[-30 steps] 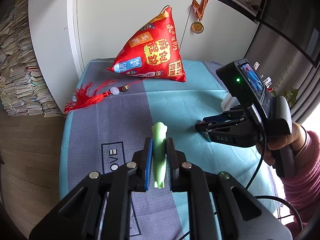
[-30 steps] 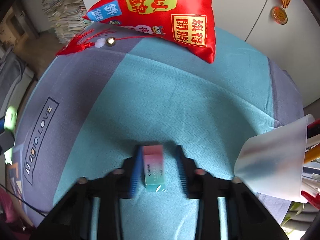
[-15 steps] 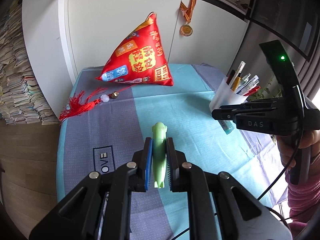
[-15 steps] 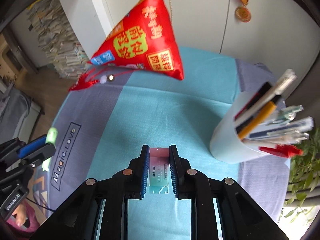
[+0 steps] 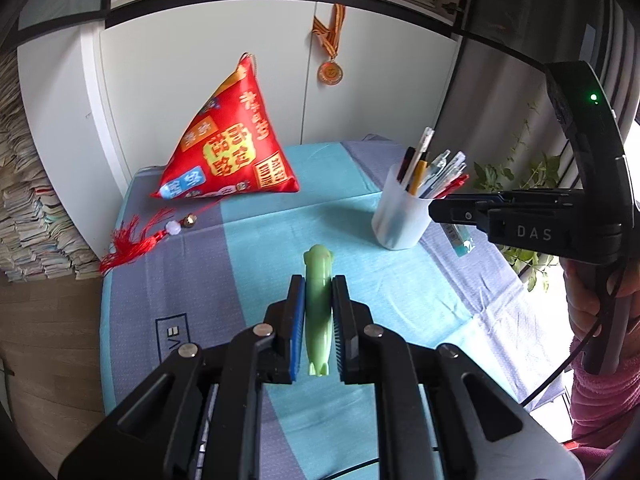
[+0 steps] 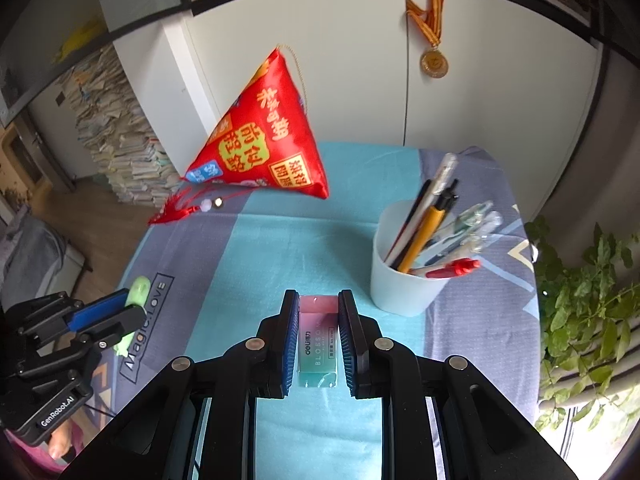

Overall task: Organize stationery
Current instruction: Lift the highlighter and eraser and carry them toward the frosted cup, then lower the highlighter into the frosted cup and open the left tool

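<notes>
My left gripper [image 5: 317, 294] is shut on a light green pen-like item [image 5: 318, 308], held above the table. It also shows in the right wrist view [image 6: 134, 300] at the left. My right gripper [image 6: 319, 312] is shut on a pink-to-teal eraser [image 6: 318, 340], held above the table. In the left wrist view the right gripper [image 5: 448, 210] hovers just right of the white pen cup [image 5: 400, 216], with the eraser [image 5: 460, 238] below its fingers. The white pen cup [image 6: 400, 276] holds several pens and stands on the right side of the table.
A red pyramid-shaped cushion [image 5: 232, 152] with a red tassel [image 5: 132, 240] lies at the back of the table. The tablecloth [image 5: 260, 248] is teal and grey-blue. A medal [image 5: 330, 72] hangs on the white cabinet. Stacked papers [image 5: 24, 200] stand at left, a plant [image 6: 580, 300] at right.
Both grippers have risen and tilted back, so more of the cabinet shows. The right gripper closed on the eraser and lifted it toward the pen cup.
</notes>
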{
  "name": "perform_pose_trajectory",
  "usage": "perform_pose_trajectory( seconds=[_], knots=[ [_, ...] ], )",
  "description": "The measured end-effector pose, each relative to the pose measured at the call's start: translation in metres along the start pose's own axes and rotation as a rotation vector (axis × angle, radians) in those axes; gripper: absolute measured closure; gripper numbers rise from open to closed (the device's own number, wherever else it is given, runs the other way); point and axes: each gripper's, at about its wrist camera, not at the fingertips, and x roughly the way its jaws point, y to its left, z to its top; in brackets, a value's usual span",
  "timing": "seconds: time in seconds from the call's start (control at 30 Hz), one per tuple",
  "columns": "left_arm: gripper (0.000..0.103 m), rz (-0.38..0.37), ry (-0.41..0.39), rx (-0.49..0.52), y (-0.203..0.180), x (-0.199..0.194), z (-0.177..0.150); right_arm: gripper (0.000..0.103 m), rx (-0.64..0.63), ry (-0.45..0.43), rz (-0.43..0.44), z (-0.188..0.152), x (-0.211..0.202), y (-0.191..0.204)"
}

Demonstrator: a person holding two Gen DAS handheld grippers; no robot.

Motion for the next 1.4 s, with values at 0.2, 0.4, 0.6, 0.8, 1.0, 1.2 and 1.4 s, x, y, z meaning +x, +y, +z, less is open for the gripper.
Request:
perform_pose_trajectory(
  seconds=[0.2,0.4,0.6,0.8,1.0,1.2,1.4],
  knots=[
    [0.092,-0.030,-0.020,0.050,-0.027,0.004,0.019,0.082,0.072,-0.085,-0.023,-0.003,-0.032,-0.032],
    [0.092,-0.088,-0.048,0.129,-0.061,0.013,0.045,0.082,0.173,-0.132,-0.052,-0.009,-0.052,-0.070],
    [0.092,-0.154,-0.057,0.155,-0.082,0.031,0.076,0.082,0.222,-0.152,-0.067,-0.016,-0.060,-0.092],
    [0.092,-0.190,-0.035,0.118,-0.088,0.060,0.103,0.082,0.244,-0.159,-0.067,-0.023,-0.064,-0.104],
    [0.092,-0.219,-0.030,0.042,-0.090,0.097,0.119,0.082,0.262,-0.166,-0.053,-0.024,-0.062,-0.113],
    [0.092,-0.197,-0.011,0.027,-0.092,0.129,0.115,0.082,0.266,-0.166,-0.042,-0.026,-0.061,-0.115],
    [0.092,-0.200,-0.016,-0.003,-0.083,0.134,0.108,0.082,0.266,-0.168,-0.040,-0.027,-0.062,-0.115]
  ],
)
